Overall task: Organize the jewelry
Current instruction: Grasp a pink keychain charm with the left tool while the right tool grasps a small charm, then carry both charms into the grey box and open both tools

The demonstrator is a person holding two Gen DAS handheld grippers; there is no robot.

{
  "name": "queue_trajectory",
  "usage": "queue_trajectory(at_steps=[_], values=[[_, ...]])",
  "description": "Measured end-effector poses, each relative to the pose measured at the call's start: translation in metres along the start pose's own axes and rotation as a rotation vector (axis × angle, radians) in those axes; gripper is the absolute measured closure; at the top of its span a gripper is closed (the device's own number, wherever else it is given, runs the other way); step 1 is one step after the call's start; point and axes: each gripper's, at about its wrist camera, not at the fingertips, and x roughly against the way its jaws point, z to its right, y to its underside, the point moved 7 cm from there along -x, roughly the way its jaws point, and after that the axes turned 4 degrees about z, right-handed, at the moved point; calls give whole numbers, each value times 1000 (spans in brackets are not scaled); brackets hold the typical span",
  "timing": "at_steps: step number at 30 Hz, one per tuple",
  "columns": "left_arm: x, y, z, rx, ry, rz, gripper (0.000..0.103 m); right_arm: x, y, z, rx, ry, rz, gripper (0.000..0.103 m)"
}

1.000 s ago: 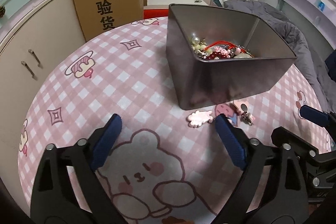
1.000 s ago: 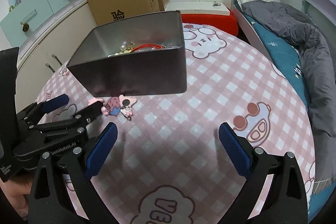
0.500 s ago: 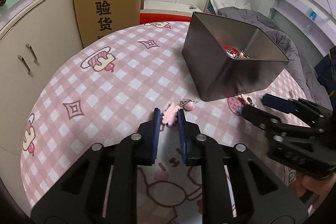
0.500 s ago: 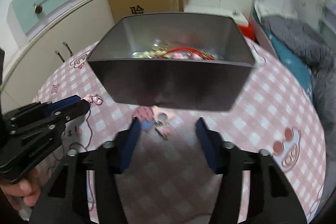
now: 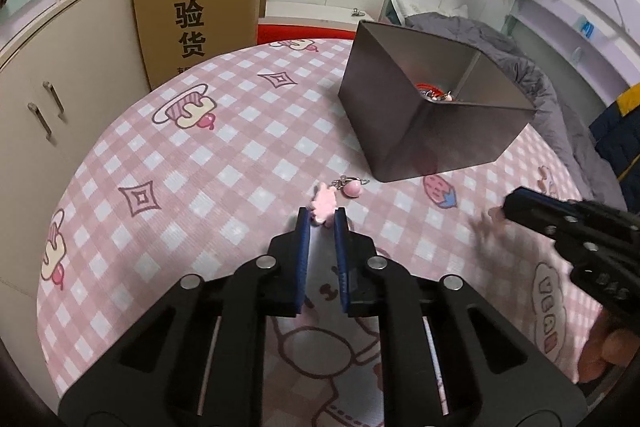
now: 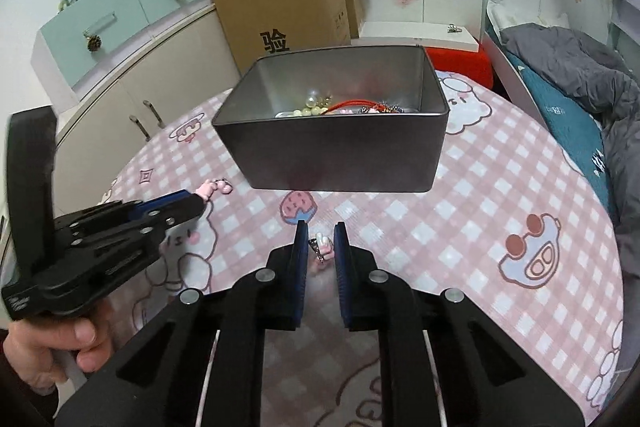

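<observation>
Both claws closing on charms in front of the tin

The left claw pinches a pink charm, the right claw another small charm; both should lift straight off the surface and clear the tin rim before release.

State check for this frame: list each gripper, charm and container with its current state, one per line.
left gripper: closing on the pink charm
pink charm: between the left pads, ball end trailing on the cloth
right gripper: closing on the small charm
small charm: between the right pads
metal tin: open, jewelry inside
</observation>
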Motion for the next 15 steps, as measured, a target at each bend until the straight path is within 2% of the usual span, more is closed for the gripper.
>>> queue_trajectory(at_steps=[1,3,4,5,7,10,11,12,14,15], values=[[0,-1,0,-1,-5,1,89,1,0,0,3,3,-1,92],[-4,-4,2,-26,-14,-10,73,0,1,-1,0,5,-6,92],[-6,-7,6,-47,-10,-13,37,-1,2,0,0,6,-10,92],[-5,-10,7,-73,-46,2,11,-2,2,-2,0,7,-13,92],[-5,-15,9,-97,-68,22,11,-1,4,0,0,4,-17,92],[-13,-16,6,-91,-63,-4,12,1,6,0,-3,5,-20,92],[-17,-15,5,-79,-38,-23,26,2,7,1,-3,7,-20,92],[-19,-15,5,-80,-38,-29,30,3,9,1,-3,7,-20,92],[-20,-17,5,-118,-44,-24,67,5,11,4,-8,6,-21,92],[-20,-18,7,-140,-38,-26,76,6,11,5,-9,6,-21,92]])
